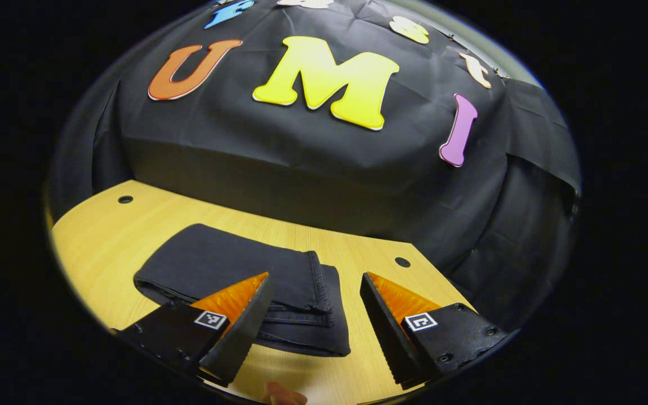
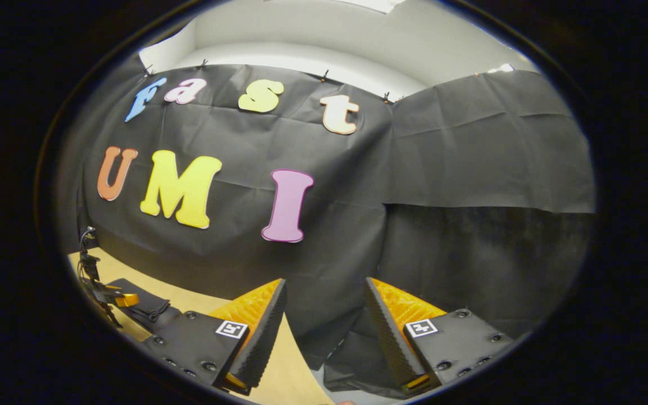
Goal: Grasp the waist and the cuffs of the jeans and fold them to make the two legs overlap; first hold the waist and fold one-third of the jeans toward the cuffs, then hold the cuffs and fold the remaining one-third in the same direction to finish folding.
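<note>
Jeans: I see one pair of dark, near-black denim jeans [image 1: 234,281], already folded into a compact stack of layers. It lies flat on the pale wooden tabletop [image 1: 104,242], just ahead of my left gripper. In the right gripper view the same bundle [image 2: 141,304] sits far off at the lower left.

Stage: I judge the folding finished or nearly so. The legs overlap, and a stitched hem edge runs across the top layer.

Handling: Denim is soft but thick. I expect the stack to be fairly heavy for cloth, floppy when lifted, not slippery and not fragile. Layers could slide apart if I pinch only the top one.

Where to hold: If I must adjust it, I would take the near folded edge, closing on all layers at once, or the seamed hem, where the cloth is thickest.

Left gripper: My left gripper [image 1: 315,323] stands spread wide and empty, one finger over the stack's near corner. I cannot tell whether it touches.

Right gripper: My right gripper [image 2: 324,332] is also spread and holds nothing. It is raised and pointed at the black cloth wall [image 2: 470,169], well apart from the jeans.

Count: One pair of jeans, two grippers, two round holes in the tabletop, one fingertip [image 1: 284,395] at the bottom edge.
</note>
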A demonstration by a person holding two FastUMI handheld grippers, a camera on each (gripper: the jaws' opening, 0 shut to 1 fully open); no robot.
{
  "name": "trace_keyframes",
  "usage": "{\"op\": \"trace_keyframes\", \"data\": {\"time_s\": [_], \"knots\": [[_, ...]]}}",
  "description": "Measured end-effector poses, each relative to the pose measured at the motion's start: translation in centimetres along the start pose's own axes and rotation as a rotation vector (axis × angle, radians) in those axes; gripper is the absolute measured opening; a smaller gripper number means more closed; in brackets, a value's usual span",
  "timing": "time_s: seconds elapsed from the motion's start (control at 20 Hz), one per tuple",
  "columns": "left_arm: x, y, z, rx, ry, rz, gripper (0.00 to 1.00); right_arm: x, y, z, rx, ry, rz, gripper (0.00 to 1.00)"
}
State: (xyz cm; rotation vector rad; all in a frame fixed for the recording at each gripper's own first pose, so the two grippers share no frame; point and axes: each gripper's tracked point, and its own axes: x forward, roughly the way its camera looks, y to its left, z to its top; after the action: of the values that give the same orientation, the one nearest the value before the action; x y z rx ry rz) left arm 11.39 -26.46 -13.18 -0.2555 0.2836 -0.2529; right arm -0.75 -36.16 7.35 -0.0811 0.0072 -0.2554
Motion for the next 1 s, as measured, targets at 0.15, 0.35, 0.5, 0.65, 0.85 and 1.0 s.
{"op": "trace_keyframes", "data": {"time_s": [0.15, 0.35, 0.5, 0.65, 0.85, 1.0], "knots": [[-2.7, 1.5, 2.7, 0.038, -0.053, 0.027, 0.99, 0.3, 3.1, 0.1, 0.040, -0.007, 0.036, 0.83], [-7.0, 4.7, 8.1, 0.106, -0.151, 0.078, 0.99, 0.7, 10.6, 0.1, 0.130, -0.012, 0.114, 0.83], [-11.4, 7.1, 11.9, 0.177, -0.211, 0.111, 0.98, 0.7, 18.4, 0.3, 0.204, -0.015, 0.193, 0.84], [-15.1, 8.7, 14.5, 0.210, -0.244, 0.135, 0.98, -0.3, 25.8, 0.4, 0.255, -0.005, 0.269, 0.84], [-17.6, 10.1, 15.4, 0.196, -0.272, 0.141, 0.98, -2.6, 33.3, 0.4, 0.287, -0.026, 0.340, 0.85], [-18.3, 10.7, 14.8, 0.201, -0.241, 0.134, 0.98, -4.6, 36.8, -0.2, 0.247, -0.030, 0.388, 0.87]]}}
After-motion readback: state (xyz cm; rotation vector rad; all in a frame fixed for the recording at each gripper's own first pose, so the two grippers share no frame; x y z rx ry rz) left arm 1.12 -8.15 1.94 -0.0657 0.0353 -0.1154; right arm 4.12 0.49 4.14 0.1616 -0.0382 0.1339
